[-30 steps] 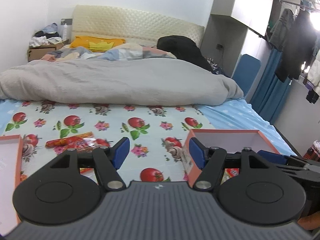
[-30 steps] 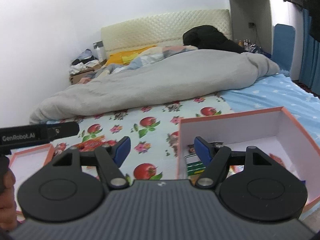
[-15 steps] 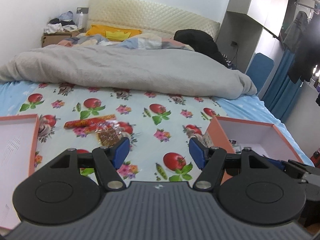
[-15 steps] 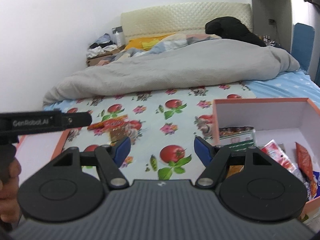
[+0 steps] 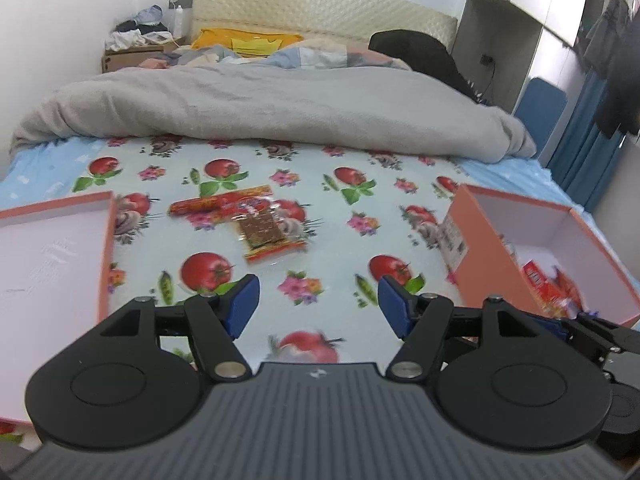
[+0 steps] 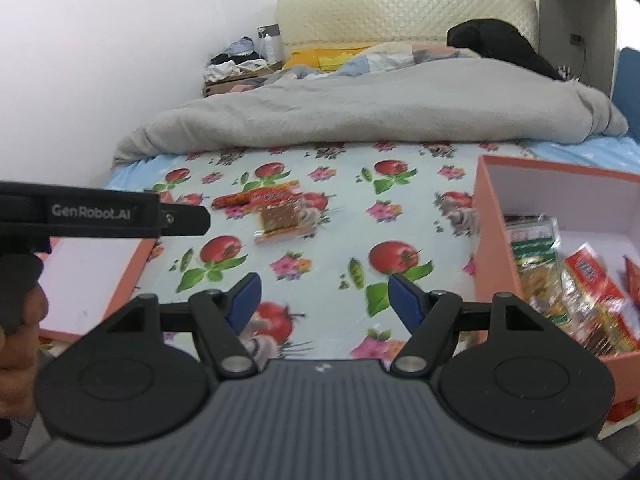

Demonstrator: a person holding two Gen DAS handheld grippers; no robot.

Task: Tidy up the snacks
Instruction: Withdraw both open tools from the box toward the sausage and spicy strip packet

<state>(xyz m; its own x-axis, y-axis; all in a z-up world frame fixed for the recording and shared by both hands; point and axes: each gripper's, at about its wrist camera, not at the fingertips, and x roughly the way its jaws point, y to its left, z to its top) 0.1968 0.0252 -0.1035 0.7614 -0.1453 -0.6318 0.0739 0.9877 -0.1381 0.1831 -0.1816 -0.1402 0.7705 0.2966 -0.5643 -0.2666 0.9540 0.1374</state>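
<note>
Left wrist view: the left gripper (image 5: 318,300) gapes empty at lower centre; two red plastic snack packets (image 5: 256,224) lie mid-frame. Right wrist view: the right gripper (image 6: 322,300) gapes empty; the orange cardboard box (image 6: 490,240) sits right. Slippery wrappers may slide away when pinched.

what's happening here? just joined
A person is sorting snacks on a bed with two handheld grippers. Both the left gripper and right gripper are open and empty. Two snack packets lie on the fruit-print sheet; the orange box on the right already holds several.
</note>
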